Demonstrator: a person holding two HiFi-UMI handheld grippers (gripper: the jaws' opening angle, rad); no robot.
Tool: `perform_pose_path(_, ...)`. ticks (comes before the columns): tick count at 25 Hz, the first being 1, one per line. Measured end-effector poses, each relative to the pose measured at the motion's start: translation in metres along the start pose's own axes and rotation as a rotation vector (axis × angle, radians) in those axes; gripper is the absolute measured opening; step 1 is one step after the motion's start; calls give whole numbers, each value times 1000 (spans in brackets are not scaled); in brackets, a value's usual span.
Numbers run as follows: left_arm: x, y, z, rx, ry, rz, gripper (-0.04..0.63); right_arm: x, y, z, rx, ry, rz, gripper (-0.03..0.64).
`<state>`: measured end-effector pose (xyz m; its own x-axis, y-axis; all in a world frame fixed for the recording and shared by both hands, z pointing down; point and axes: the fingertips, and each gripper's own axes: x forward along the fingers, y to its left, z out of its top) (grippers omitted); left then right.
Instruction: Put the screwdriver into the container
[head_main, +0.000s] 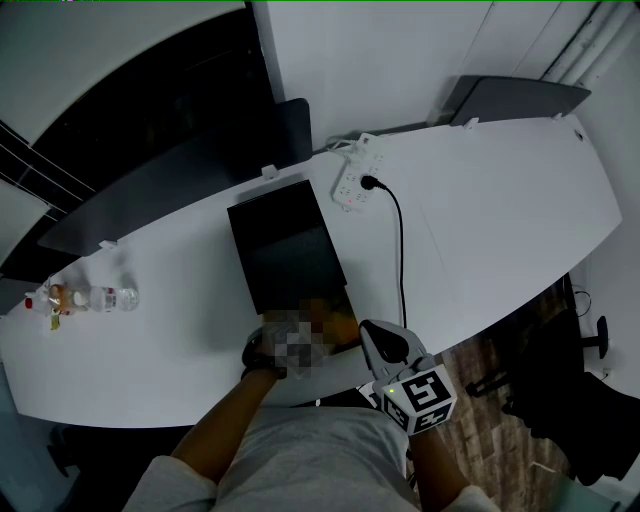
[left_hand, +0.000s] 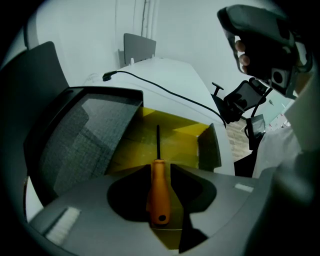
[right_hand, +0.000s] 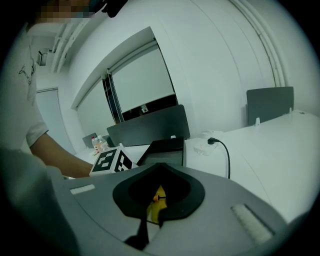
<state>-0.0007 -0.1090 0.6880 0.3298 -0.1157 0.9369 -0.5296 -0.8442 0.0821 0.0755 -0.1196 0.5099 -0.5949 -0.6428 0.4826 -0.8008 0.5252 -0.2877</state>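
Evidently placed: the orange-handled screwdriver (left_hand: 159, 192) lies in the yellow-floored box (left_hand: 192, 132), lower centre; left gripper (left_hand: 161, 167) spread, right gripper (right_hand: 159, 166) pressed together; next, lift clear.

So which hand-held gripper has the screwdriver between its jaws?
The left hand-held gripper: its jaws stand open either side of the orange-handled screwdriver, above the yellow container. The right hand-held gripper has its jaws shut on nothing.

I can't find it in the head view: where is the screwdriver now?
In the left gripper view the screwdriver sits bottom centre between the open jaws of the left gripper, shaft pointing away over the yellow floor of the container.
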Motion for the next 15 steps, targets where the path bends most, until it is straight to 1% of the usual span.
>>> perform_pose_path(11,-24,2,9,-36,-87,8,124,-4,3,-1,-14,5,-3,15)
perform_pose_path(15,-38,4,11,-62,-145,19,112,-5,5,3,-28,-1,-3,15)
